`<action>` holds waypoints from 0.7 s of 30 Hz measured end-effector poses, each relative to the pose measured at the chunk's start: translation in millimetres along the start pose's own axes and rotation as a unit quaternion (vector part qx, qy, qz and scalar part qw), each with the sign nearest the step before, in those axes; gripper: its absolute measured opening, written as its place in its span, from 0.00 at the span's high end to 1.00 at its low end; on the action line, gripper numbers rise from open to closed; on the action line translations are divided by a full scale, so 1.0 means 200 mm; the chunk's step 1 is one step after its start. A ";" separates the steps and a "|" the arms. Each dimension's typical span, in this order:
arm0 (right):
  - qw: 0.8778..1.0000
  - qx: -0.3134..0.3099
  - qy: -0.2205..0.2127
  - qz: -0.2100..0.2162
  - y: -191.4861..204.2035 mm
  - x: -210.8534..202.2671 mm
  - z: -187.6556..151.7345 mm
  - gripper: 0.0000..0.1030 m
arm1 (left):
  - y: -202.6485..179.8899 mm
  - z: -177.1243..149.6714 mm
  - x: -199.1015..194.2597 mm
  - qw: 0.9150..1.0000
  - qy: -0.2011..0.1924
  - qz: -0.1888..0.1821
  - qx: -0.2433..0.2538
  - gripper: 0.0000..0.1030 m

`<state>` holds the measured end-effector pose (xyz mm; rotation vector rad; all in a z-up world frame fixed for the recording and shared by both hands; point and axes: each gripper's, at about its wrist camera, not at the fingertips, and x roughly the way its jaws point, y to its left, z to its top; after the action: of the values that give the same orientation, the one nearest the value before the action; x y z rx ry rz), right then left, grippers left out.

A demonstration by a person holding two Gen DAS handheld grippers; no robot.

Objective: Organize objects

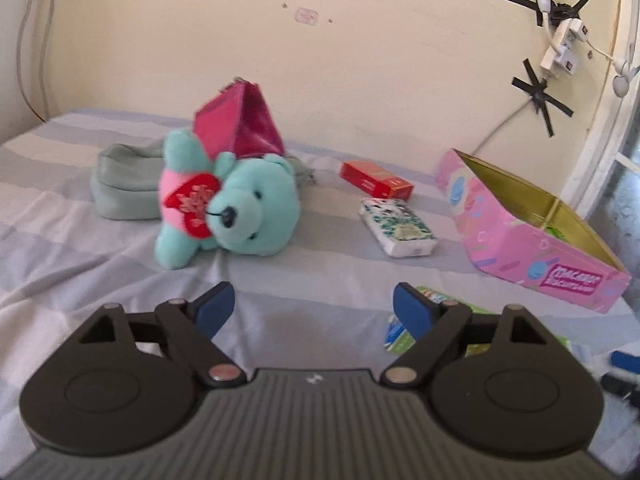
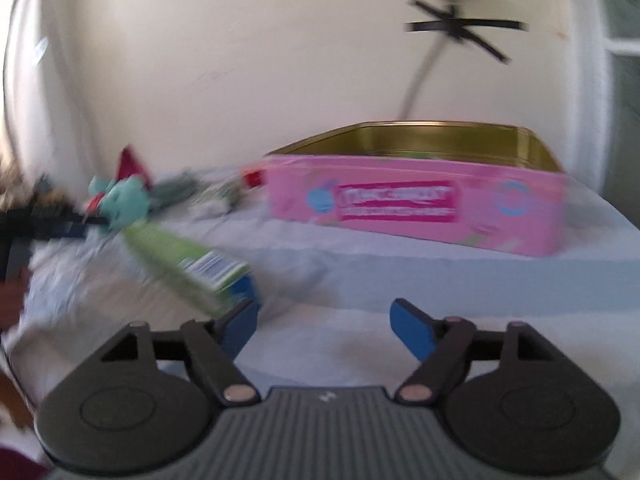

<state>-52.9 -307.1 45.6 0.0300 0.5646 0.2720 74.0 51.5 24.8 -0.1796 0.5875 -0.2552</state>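
hovering over the bed (image 1: pixel 280 280), both the left hand-held gripper (image 1: pixel 314 308) and right hand-held gripper (image 2: pixel 324 326) gape empty; ahead, teddy bear (image 1: pixel 236 204), red box (image 1: pixel 376 179) and tissue pack (image 1: pixel 398 227) lie outside the pink tin (image 2: pixel 420 208), so sorting seems barely begun.

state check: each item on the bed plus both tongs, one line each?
Left tongs: open, empty, above the sheet.
Right tongs: open, empty.
Pink rectangular tin with gold inside: lid off, something green inside, contents unclear.
Turquoise plush bear with red heart: lying on its side.
Red flat carton: lying flat.
White-and-green patterned packet: lying flat.
Green carton with blue end: lying flat, blurred.
Magenta pouch: propped upright.
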 end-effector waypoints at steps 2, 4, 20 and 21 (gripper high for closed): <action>1.000 -0.018 0.010 0.009 0.05 0.03 0.01 0.24 | -0.01 0.01 0.03 1.000 0.012 -0.017 -0.002 0.15; 0.999 -0.032 0.017 0.016 0.08 0.06 0.01 0.23 | -0.03 0.02 0.07 0.999 0.020 -0.031 0.000 0.15; 0.990 -0.119 0.048 0.063 0.22 0.22 0.06 0.50 | -0.29 -0.01 0.22 0.992 0.073 -0.104 -0.020 0.25; 0.990 -0.120 0.047 0.059 0.21 0.22 0.05 0.50 | -0.31 -0.01 0.23 0.992 0.076 -0.103 -0.021 0.25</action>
<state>-22.7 -254.5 36.4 -0.1831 0.6212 0.4574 97.6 -20.2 13.9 -0.2647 0.7265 -0.4597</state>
